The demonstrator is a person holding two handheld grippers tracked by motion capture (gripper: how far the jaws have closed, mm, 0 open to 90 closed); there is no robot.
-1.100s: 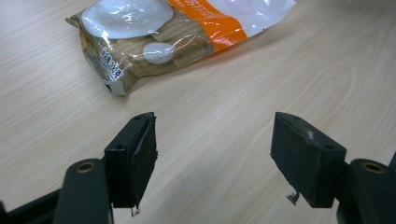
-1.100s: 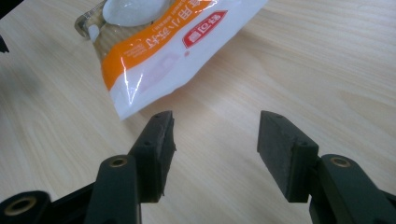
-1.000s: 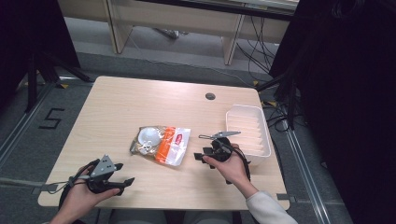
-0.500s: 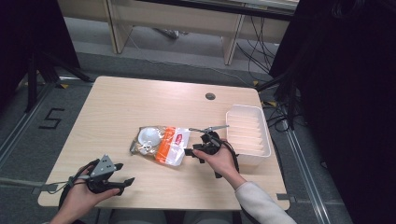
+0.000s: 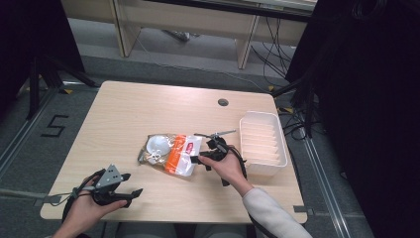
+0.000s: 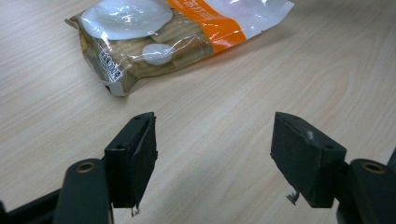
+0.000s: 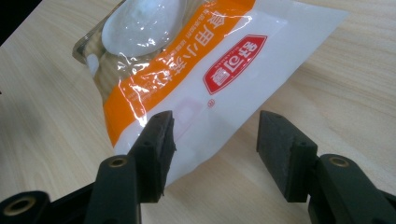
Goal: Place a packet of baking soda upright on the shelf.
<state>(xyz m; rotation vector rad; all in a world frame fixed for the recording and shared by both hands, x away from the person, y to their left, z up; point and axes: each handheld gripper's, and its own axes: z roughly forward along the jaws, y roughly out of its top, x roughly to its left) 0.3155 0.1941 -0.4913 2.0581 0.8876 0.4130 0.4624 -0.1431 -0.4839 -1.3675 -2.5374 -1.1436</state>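
We've got the right gripper spread wide just over the snack bag corner, nothing grabbed yet; left gripper also gaping, idle.

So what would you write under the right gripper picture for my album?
The open right gripper reaches over the white end of the orange-and-white snack bag lying on the wooden table.

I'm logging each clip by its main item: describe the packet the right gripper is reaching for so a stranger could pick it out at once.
Start at the light wooden table and find the white ribbed plastic tray near its right edge. Just left of it, the open right gripper reaches the edge of a flat, crinkly plastic food bag. It alone has an orange band, a red logo on white, and a clear end showing pale contents.
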